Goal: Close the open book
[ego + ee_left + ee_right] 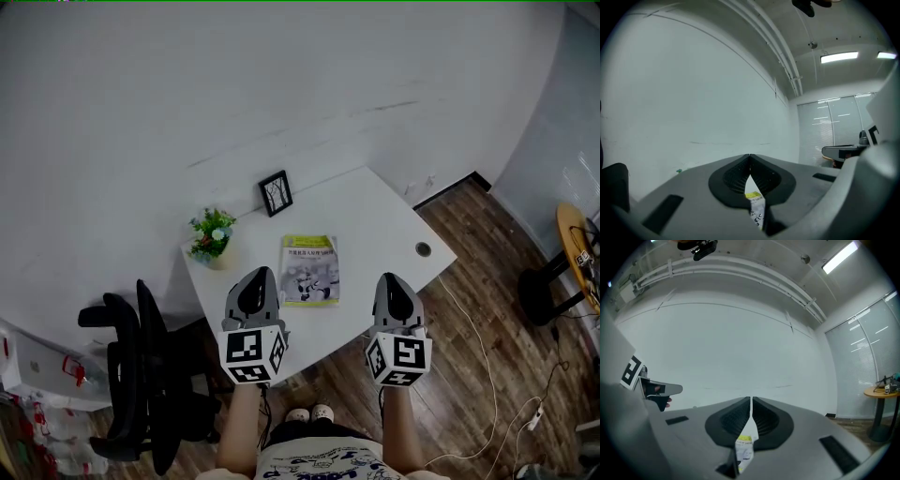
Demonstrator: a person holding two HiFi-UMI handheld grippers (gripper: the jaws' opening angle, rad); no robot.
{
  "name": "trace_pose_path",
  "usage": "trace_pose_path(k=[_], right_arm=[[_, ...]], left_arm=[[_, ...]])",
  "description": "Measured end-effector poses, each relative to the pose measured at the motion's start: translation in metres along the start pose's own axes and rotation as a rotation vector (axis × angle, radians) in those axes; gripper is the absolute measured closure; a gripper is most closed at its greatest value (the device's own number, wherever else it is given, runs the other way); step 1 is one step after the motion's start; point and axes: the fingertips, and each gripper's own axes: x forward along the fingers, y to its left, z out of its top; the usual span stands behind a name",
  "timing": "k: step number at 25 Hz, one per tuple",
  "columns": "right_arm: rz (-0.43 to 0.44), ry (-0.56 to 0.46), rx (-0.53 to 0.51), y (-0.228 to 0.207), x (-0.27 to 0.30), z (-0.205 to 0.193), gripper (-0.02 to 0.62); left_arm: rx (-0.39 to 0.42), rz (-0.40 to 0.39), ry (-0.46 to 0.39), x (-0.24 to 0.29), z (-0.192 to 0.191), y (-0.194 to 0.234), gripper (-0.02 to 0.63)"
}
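The left gripper [259, 274] is held level at the near edge of the desk [375, 211]. Its jaws are pressed fully together at the tips and nothing is caught between them. The right gripper [394, 279] is carried beside it, well apart to the right. In its own view its jaws are also seen closed tip to tip, with only a hairline slit left and nothing gripped. Through the notch below each pair of tips a sliver of printed paper with a yellow strip is seen.

Just beyond the left gripper, the book [310, 269] is laid flat on the white desk. A single cover with a yellow-green title band and an illustration is turned upward, and no spread pages are seen. It is touched by neither gripper. From this the book is judged to be closed already, so the closing step is taken as done and the task as essentially finished.

Little is called for next. The grippers need only be kept clear of the cover so that it is not nudged or flipped open, and the cover might be checked for lying flat.

Farther back, a potted plant [211, 234] is set at the desk's left rear corner. A small black picture frame [276, 193] is propped near the white wall.
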Motion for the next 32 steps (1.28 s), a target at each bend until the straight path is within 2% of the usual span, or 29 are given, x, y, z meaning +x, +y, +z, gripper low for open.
trace_pose_path(k=[32], right_arm=[[-0.003,0.002,-0.013,0.008,-0.022,0.004,0.560]], left_arm=[[0.021,0.016,-0.006,-0.028,0.008,-0.002,0.583]])
